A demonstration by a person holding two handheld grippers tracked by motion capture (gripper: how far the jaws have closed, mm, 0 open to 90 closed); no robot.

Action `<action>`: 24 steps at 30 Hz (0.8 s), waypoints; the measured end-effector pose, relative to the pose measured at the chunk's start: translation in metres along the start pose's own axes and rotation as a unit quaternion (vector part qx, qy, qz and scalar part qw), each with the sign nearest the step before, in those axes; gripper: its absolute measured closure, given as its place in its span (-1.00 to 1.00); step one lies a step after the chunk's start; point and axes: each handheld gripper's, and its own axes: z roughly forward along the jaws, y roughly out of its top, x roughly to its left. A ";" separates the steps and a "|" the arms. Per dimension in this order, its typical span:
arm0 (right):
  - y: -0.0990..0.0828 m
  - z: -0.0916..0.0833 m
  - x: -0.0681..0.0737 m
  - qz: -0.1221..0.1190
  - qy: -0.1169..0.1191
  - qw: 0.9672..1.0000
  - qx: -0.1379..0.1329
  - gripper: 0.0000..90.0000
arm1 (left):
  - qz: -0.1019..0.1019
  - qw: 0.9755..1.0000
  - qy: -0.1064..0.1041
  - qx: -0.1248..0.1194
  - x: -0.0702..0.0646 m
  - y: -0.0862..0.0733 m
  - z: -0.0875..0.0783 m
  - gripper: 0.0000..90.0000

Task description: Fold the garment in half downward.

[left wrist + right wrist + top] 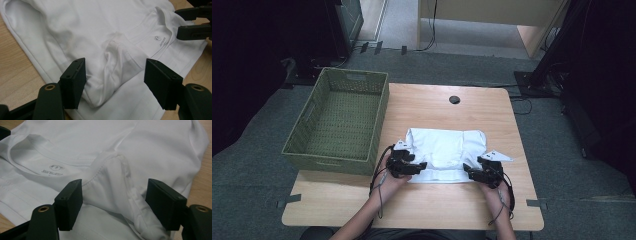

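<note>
Tool point(115, 75) jaws astride shirt point(100, 30) fold, contact unclear.

Open tongs point(113, 203) astride a raised fold of white shirt point(150, 150)

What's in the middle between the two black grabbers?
The white T-shirt's collar edge lies between the left gripper and right gripper, seen in the high view.

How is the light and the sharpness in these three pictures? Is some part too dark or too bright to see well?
High view: the wooden table is evenly lit, both far corners of the room are nearly black, and the white shirt is so bright that its folds almost vanish. Left gripper view: the shirt is sharp and softly shaded, the collar print small but blurred. Right gripper view: similar soft light, seams clear, near jaws dark without detail.
</note>
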 end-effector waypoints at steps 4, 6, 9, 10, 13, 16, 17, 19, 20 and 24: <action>-0.001 -0.002 -0.001 0.003 -0.001 1.000 0.002 -0.33 | 0.001 1.000 0.005 -0.010 0.001 0.002 -0.004 -0.24; -0.001 -0.002 -0.002 0.002 -0.002 1.000 0.002 -0.33 | 0.001 1.000 0.008 -0.015 0.003 0.004 -0.007 -0.24; -0.001 -0.002 -0.002 0.002 -0.002 1.000 0.003 -0.33 | -0.001 1.000 0.011 -0.023 0.006 0.005 -0.009 -0.24; -0.001 -0.003 -0.002 0.001 -0.002 1.000 0.004 -0.33 | -0.002 1.000 0.014 -0.024 0.007 0.005 -0.010 -0.24; 0.000 -0.004 -0.002 0.004 -0.009 1.000 0.008 -0.35 | -0.004 1.000 0.017 -0.025 0.010 0.005 -0.010 -0.24; 0.003 -0.007 -0.001 0.005 -0.012 1.000 -0.011 -0.37 | -0.005 0.999 0.020 -0.027 0.013 0.007 -0.011 -0.24; 0.005 -0.007 -0.001 0.004 -0.014 1.000 -0.017 -0.37 | -0.006 0.999 0.021 -0.029 0.013 0.008 -0.011 -0.24; 0.007 -0.006 0.000 0.002 -0.019 0.999 -0.025 -0.37 | -0.006 0.999 0.023 -0.030 0.015 0.009 -0.012 -0.24; 0.008 -0.006 0.001 0.004 -0.022 0.999 -0.026 -0.37 | -0.005 0.999 0.024 -0.032 0.016 0.010 -0.012 -0.24; 0.012 0.000 0.001 0.012 -0.032 0.999 -0.030 -0.37 | -0.004 0.999 0.031 -0.032 0.018 0.012 -0.011 -0.24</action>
